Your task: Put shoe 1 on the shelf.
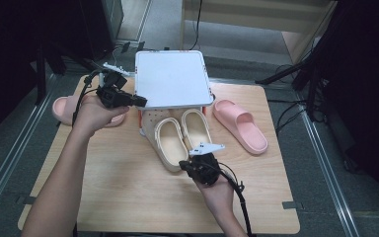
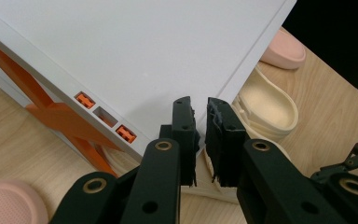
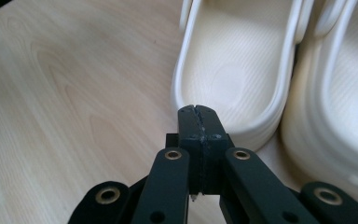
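Right hand-held gripper (image 3: pixel 199 122), nearest: jaws pressed together on nothing, tips at the heel rim of the left cream foam clog (image 3: pixel 242 70). Clog lies directly ahead of it, long axis running away toward the box; its twin (image 1: pixel 196 129) sits alongside, touching. Light wooden surface (image 1: pixel 128 177) beneath. Farther off, left hand-held gripper (image 2: pixel 201 126): jaws slightly spread, at the edge of the raised lid of the white flat box with orange hinges (image 2: pixel 135 56). Clog toes tuck under that lid. Pink slides flank the box.
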`<state>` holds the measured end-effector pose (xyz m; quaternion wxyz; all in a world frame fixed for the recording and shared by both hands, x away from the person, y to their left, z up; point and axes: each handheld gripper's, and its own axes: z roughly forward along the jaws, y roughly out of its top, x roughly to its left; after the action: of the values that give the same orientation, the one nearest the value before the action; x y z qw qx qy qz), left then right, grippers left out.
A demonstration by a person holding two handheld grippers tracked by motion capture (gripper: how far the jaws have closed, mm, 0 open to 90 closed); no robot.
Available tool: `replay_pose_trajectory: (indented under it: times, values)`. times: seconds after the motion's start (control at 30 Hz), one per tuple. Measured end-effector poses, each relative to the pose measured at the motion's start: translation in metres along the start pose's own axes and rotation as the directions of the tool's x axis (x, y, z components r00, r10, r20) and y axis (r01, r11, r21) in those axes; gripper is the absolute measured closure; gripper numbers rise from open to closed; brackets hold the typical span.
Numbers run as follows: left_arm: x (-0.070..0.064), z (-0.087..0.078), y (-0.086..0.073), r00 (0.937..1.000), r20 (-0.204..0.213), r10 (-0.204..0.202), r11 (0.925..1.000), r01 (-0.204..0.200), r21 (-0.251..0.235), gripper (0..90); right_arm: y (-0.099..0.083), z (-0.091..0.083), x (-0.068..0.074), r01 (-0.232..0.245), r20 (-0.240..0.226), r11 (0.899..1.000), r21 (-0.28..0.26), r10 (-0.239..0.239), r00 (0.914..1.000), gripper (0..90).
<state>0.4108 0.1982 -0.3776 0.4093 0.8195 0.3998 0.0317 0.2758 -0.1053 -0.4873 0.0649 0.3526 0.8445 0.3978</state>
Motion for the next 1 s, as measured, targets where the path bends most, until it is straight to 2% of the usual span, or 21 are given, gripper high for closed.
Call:
replay_pose_trajectory:
  times: [0.1, 0.27, 0.47, 0.57, 0.67, 0.87, 1.0]
  values:
    - [-0.001, 0.000, 0.000, 1.0000, -0.005, 0.003, 1.0000, -0.003, 0.000, 81.8, -0.009, 0.002, 0.001, -0.006, -0.009, 1.000, 0.013, 0.006, 0.9999, 90.0]
    - [-0.001, 0.000, 0.000, 0.9999, -0.003, -0.010, 0.9999, 0.010, 0.001, 82.8, -0.018, 0.008, 0.000, 0.011, -0.002, 1.000, 0.028, -0.011, 0.9999, 90.0]
    - [-0.001, 0.001, 0.000, 0.9999, -0.001, -0.012, 0.9999, 0.012, 0.000, 82.8, -0.017, 0.020, -0.007, -0.020, 0.005, 0.999, 0.030, 0.020, 0.9998, 90.0]
    - [-0.001, 0.001, 0.000, 0.9999, 0.002, -0.011, 0.9999, 0.011, 0.000, 83.0, -0.014, 0.024, -0.006, -0.032, 0.018, 0.999, 0.024, 0.031, 0.9993, 90.0]
    - [-0.001, 0.001, 0.000, 0.9998, -0.002, -0.017, 0.9998, 0.017, 0.001, 83.1, -0.006, 0.029, -0.002, -0.029, 0.015, 1.000, 0.010, 0.029, 0.9995, 90.0]
    - [0.000, 0.001, 0.000, 0.9998, 0.003, -0.019, 0.9998, 0.019, -0.002, 83.1, 0.018, 0.040, 0.005, 0.006, 0.051, 1.000, -0.013, -0.005, 0.9987, 90.0]
    - [0.001, 0.000, 0.000, 0.9997, 0.002, -0.023, 0.9997, 0.023, -0.003, 83.1, 0.036, 0.057, 0.005, 0.008, 0.077, 1.000, 0.012, -0.009, 0.9970, 90.0]
